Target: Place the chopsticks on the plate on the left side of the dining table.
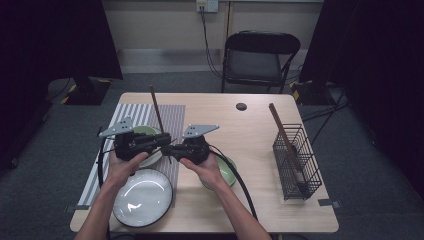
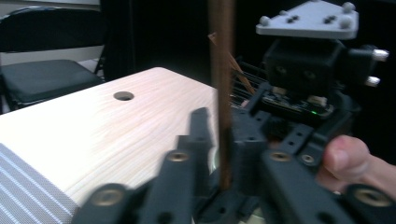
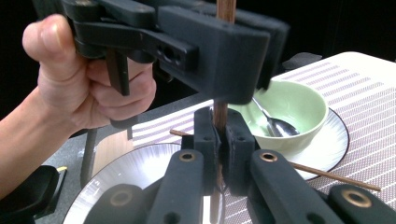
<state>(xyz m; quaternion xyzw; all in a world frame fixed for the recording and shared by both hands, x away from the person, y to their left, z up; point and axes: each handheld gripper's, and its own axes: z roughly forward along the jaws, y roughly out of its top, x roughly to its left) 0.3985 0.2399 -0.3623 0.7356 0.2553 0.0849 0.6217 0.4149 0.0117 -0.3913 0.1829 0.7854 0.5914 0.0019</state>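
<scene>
**Chopstick mid-handover, both grippers on it above the place setting**

High view: a brown chopstick [image 1: 158,112] is held upright over the striped placemat [image 1: 172,117], between the left gripper [image 1: 161,141] and the right gripper [image 1: 169,148], which meet nose to nose. A wire basket [image 1: 296,162] at the bench's [image 1: 240,130] right side already carries a similar stick; a white plate [image 1: 142,198] lies near the front edge. The transfer is judged unfinished: the chopstick is not yet set down anywhere.

Left gripper view: the chopstick [image 2: 221,93] is seen standing between this gripper's own jaws. The pads look slackened beside it rather than pressing; a full release cannot be confirmed through the blur. The right gripper [image 2: 261,140] is seen just behind.

Right gripper view: the jaws are clenched on the lower chopstick [image 3: 219,116], with the left gripper [image 3: 224,60] bracketing it higher up. A second chopstick [image 3: 327,175] lies across the plate rim beside a green bowl [image 3: 299,109] holding a spoon [image 3: 273,122].

Remaining, by judgement: left gripper withdrawn, stick carried off and placed.
</scene>
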